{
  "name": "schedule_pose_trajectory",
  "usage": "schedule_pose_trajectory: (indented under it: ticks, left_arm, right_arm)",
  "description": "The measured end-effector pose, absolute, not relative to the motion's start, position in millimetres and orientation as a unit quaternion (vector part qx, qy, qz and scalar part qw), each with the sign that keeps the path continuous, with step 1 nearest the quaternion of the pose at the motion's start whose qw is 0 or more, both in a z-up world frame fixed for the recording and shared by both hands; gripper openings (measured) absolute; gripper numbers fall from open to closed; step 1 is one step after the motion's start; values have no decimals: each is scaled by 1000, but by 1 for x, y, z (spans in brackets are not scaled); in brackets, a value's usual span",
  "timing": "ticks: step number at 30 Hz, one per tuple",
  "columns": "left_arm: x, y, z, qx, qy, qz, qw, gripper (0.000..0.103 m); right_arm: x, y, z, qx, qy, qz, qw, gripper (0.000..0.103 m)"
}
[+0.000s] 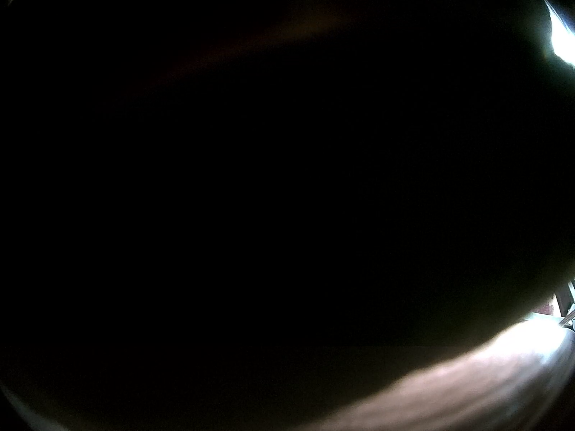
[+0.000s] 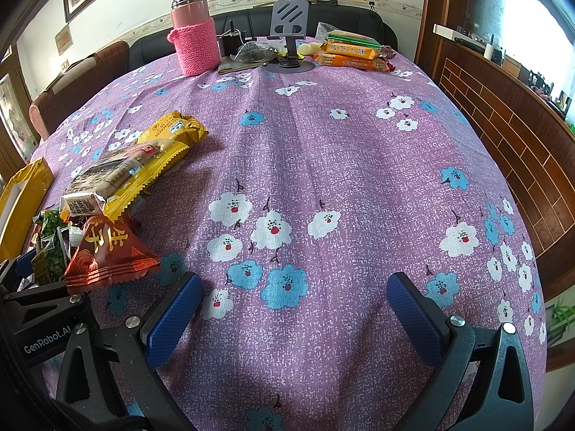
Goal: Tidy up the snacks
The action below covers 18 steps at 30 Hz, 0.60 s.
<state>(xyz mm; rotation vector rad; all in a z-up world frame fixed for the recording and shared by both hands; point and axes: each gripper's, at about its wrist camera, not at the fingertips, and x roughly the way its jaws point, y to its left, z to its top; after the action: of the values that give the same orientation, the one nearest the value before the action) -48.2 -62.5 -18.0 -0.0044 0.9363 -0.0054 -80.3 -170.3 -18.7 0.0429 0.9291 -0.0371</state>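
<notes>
right gripper [image 2: 294,309]: jaws spread wide, empty, over floral tablecloth [image 2: 323,165] | snack pile [image 2: 122,186] left of it | left gripper: view blacked out, state unknowable

A pink flask [image 2: 194,28] and phone stand [image 2: 289,32] stand on the flowered tablecloth [image 2: 341,151].

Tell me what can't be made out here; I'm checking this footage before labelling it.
- Left wrist view: almost entirely black, something covers the lens, so the left tool is unseen.
- Right wrist view: green packets cut off at the left edge, behind the red packet.
- Far orange packets: print too small.
</notes>
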Motion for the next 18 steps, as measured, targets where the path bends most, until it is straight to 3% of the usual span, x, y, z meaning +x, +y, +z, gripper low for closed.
schedule_pose_trajectory:
  ticks: [18]
  left_arm:
    - [-87, -91, -23, -3, 451, -2, 892, 103]
  right_arm:
    - [-80, -171, -19, 21, 448, -18, 894, 103]
